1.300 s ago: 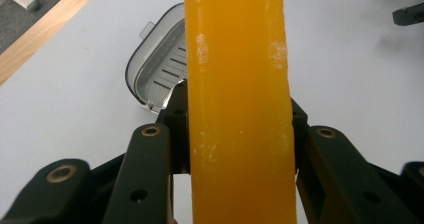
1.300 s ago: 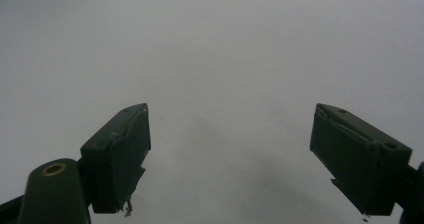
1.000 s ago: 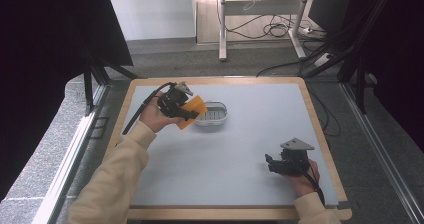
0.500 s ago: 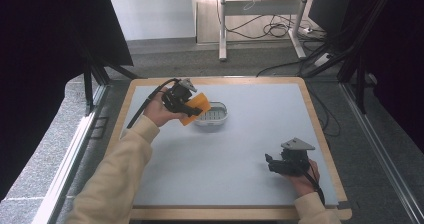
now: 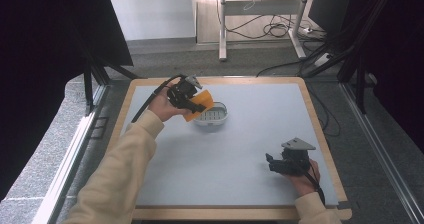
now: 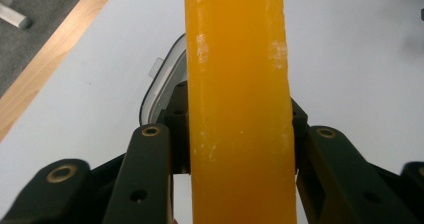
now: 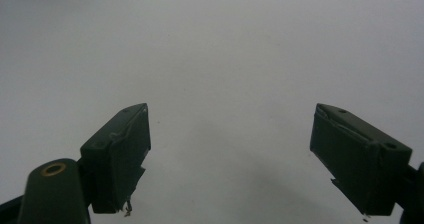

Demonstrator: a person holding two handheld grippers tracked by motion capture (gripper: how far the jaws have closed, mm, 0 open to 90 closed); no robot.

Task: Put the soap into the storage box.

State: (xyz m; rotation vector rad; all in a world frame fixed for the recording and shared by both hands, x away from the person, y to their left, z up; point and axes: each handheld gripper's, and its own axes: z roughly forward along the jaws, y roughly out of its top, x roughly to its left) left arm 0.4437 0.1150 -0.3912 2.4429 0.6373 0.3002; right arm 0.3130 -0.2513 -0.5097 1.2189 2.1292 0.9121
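Observation:
My left gripper (image 5: 192, 103) is shut on an orange block (image 5: 199, 104), like a bar of soap, and holds it just above the left rim of a white oval dish (image 5: 212, 117) at the back left of the table. In the left gripper view the orange block (image 6: 237, 109) stands upright between the two black jaws, and the dish (image 6: 162, 86) shows behind it. My right gripper (image 5: 271, 163) rests low at the front right of the table. Its jaws are wide apart over bare table, and the right gripper (image 7: 230, 159) has nothing between its fingers.
The table (image 5: 260, 129) has a pale grey top with a wooden border (image 5: 320, 134). Dark frame posts stand at both sides. A metal stand and loose cables (image 5: 272, 29) lie on the floor behind the table.
My left hand has carried the orange block a little toward the back and over the dish's left rim. The right gripper has stayed still.

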